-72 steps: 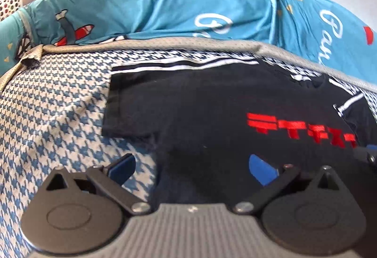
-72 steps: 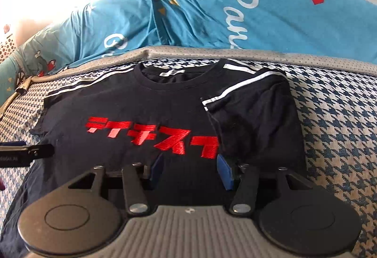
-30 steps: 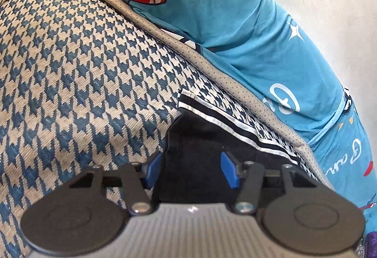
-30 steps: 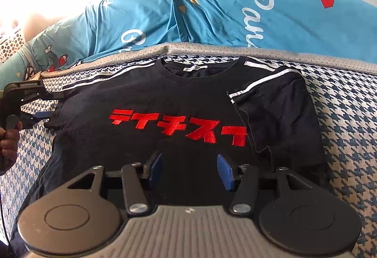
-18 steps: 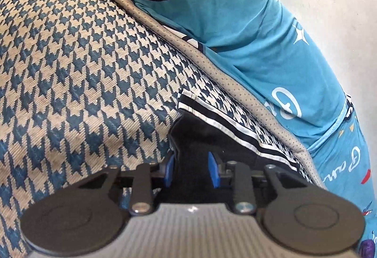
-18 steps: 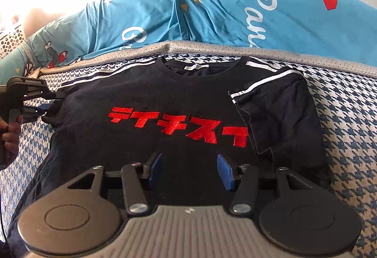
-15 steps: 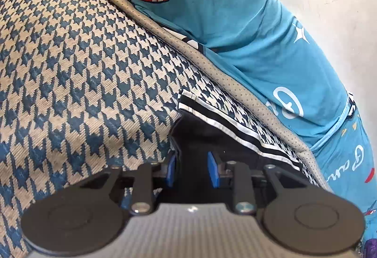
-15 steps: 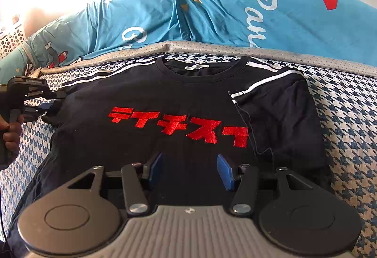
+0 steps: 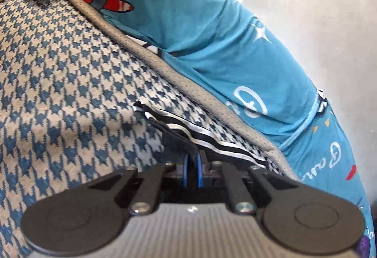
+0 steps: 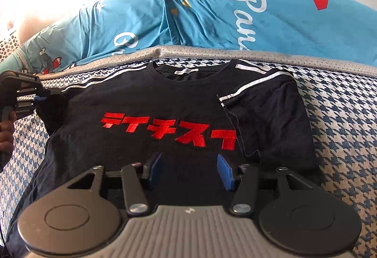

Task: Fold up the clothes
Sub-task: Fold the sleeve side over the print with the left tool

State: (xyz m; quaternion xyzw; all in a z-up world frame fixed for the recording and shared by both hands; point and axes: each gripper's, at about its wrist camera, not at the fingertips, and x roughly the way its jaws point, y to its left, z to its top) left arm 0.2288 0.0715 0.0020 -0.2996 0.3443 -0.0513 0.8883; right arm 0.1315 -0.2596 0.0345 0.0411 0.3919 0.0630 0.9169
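One sleeve (image 9: 175,140) pinched, left gripper (image 9: 191,169)

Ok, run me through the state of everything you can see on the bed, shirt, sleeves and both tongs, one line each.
Black T-shirt with red lettering: face up on the houndstooth cover.
Its right sleeve: folded in over the front.
Its left sleeve: not folded, edge pinched and lifted.
Left tongs: shut on the left sleeve.
Right tongs: open, holding nothing, over the shirt's lower front.
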